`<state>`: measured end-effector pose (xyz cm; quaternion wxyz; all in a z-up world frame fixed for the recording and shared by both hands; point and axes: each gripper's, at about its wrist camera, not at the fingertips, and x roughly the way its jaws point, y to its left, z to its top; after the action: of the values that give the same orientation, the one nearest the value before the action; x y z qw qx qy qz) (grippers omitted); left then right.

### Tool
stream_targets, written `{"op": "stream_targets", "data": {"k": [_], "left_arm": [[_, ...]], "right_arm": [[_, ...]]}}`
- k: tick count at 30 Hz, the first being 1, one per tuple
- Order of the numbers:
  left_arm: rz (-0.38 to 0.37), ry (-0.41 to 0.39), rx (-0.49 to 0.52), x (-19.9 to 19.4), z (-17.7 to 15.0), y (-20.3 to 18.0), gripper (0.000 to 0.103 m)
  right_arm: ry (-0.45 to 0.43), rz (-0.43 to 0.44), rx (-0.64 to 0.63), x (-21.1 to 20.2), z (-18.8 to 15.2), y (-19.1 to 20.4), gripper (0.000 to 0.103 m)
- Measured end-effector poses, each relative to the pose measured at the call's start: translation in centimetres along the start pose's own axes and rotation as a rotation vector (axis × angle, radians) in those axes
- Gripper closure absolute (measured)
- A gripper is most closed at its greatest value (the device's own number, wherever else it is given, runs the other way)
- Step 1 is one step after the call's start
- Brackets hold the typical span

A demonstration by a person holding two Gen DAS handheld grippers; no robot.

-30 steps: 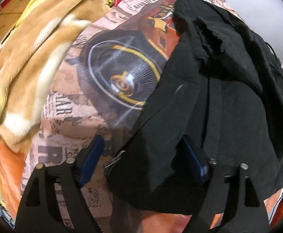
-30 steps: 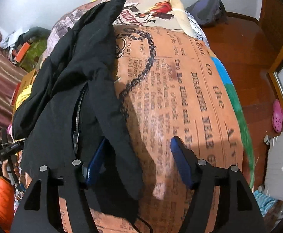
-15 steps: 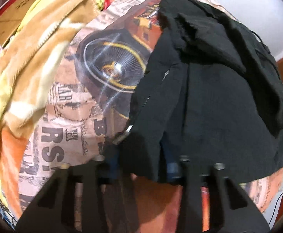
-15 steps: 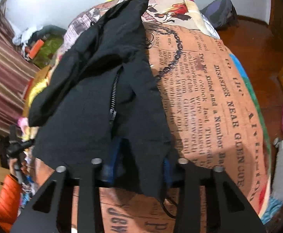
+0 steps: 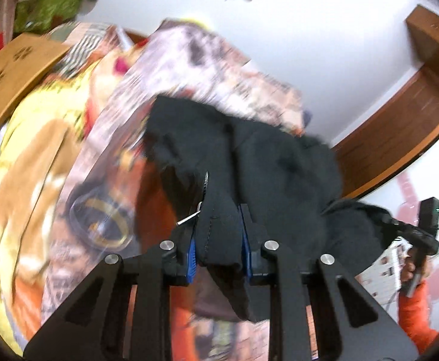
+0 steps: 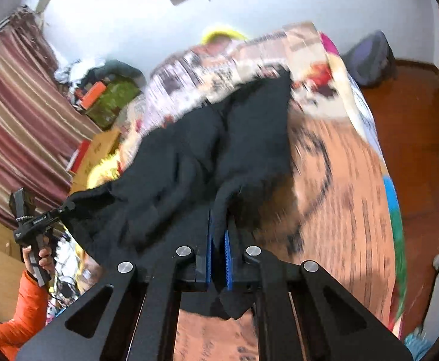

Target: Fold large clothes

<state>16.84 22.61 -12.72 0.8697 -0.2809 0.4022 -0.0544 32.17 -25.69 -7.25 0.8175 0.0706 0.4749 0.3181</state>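
Both grippers clamped on a black jacket, its near edge raised off a bed with a newspaper-print cover.

The bed (image 6: 348, 198) wears an orange-brown sheet printed with headlines and a wheel; a yellow blanket (image 5: 30, 162) lies along its left side by a cardboard box (image 5: 15, 69). White wall behind, striped curtain (image 6: 12, 105) to the left, wood floor (image 6: 415, 120) to the right. The jacket (image 6: 189, 156) runs lengthwise away from the cameras toward the wall, far end on the sheet, zipper (image 5: 203, 192) along that line. The left gripper (image 5: 219, 252) has just closed on a thick fold by the zipper; the right gripper (image 6: 218, 258) has closed nearly together, pinching a thin edge. An orange sleeve (image 6: 18, 310) shows at the side.
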Motion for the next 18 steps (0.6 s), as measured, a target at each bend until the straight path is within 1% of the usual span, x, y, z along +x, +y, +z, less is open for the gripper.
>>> {"op": "stream_targets", "data": {"k": [2,3,4,6,8,10,12,13,14,15,16,17,18], "left_arm": [[-0.044,-0.025,0.002,-0.1,2.3,-1.1,0.080],[-0.060,-0.030,-0.005,0.2,3.4,-1.2,0.080],[-0.070,-0.037,-0.013,0.7,4.5,-1.4,0.080],[-0.062,-0.061,-0.023,1.8,7.0,-1.5,0.081],[-0.062,-0.081,-0.061,3.2,9.4,-0.8,0.081],[-0.053,-0.102,-0.106,4.4,11.4,0.9,0.081],[-0.004,-0.122,-0.137,5.2,13.1,2.7,0.081],[0.036,-0.122,-0.136,6.4,14.0,3.8,0.082],[0.106,-0.122,-0.131,7.6,14.8,4.8,0.082],[0.172,-0.110,-0.126,8.8,15.4,5.8,0.082],[0.218,-0.093,-0.125,10.0,15.8,6.9,0.082],[0.258,-0.071,-0.147,11.7,16.1,8.5,0.082],[0.266,-0.051,-0.164,12.8,16.1,9.6,0.082]], "right_arm": [[-0.022,0.007,-0.014,0.1,1.7,0.6,0.098],[-0.034,0.014,-0.016,0.4,3.2,0.8,0.098],[-0.040,0.016,-0.018,0.6,3.9,1.0,0.098],[-0.055,-0.002,-0.030,1.8,6.0,1.3,0.098],[-0.060,-0.018,-0.032,2.9,7.2,1.2,0.098],[-0.066,-0.036,-0.017,4.4,9.0,0.3,0.098],[-0.067,-0.057,0.001,5.9,10.8,-1.1,0.098],[-0.070,-0.064,0.026,6.9,11.6,-2.2,0.098],[-0.071,-0.075,0.055,7.9,12.3,-3.3,0.098],[-0.065,-0.087,0.084,9.0,12.8,-4.5,0.098],[-0.061,-0.096,0.113,9.6,13.3,-5.2,0.098],[-0.050,-0.110,0.148,11.0,13.5,-6.6,0.098],[-0.042,-0.117,0.173,11.8,13.7,-7.4,0.098]]}}
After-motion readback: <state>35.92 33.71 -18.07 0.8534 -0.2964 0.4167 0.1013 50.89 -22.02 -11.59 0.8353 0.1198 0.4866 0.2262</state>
